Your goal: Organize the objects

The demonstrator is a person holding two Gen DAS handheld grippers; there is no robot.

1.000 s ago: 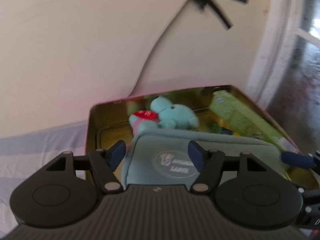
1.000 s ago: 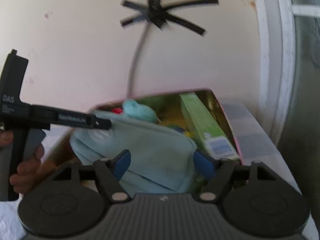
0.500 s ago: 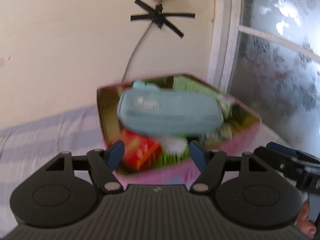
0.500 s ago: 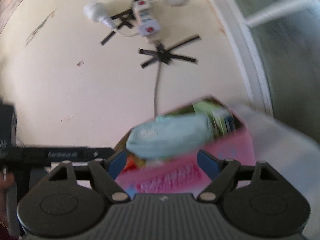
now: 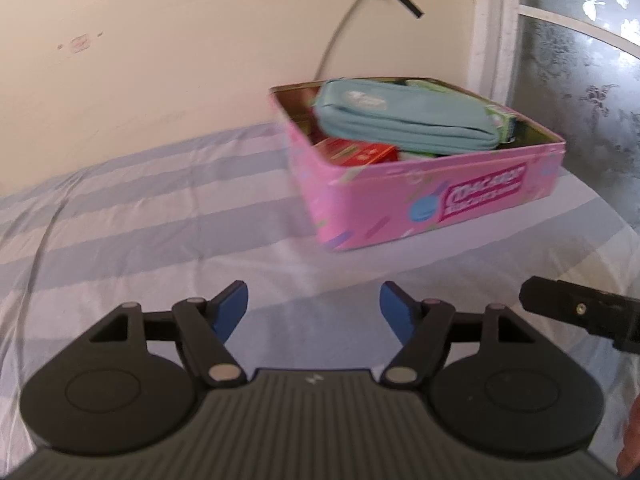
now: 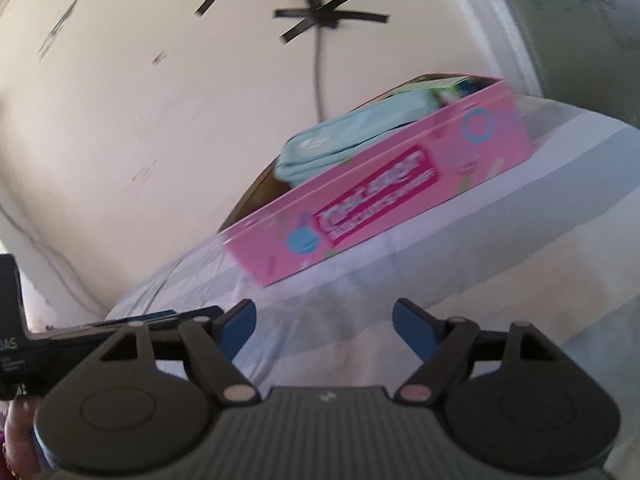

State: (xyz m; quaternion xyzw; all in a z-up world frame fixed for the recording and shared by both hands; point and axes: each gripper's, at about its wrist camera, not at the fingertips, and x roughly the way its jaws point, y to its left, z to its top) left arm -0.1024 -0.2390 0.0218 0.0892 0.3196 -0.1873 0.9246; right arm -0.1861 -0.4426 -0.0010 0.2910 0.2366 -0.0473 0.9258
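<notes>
A pink tin box (image 5: 432,204) stands on the striped sheet by the wall; it also shows in the right wrist view (image 6: 384,196). A light teal pouch (image 5: 404,120) lies on top of its contents, seen too in the right wrist view (image 6: 344,140). A red packet (image 5: 356,152) and a green box (image 5: 500,116) lie under and beside the pouch. My left gripper (image 5: 314,308) is open and empty, well back from the box. My right gripper (image 6: 324,324) is open and empty, also back from the box.
The blue and white striped sheet (image 5: 160,216) covers the surface. A cream wall (image 5: 180,48) with a taped cable (image 5: 340,24) is behind the box. A frosted window (image 5: 580,60) is at the right. The other gripper's body shows at the edges (image 5: 580,312) (image 6: 80,332).
Both grippers have drawn back and away from the box. The teal pouch, between the open fingers a second ago, now lies in the box on its own.
</notes>
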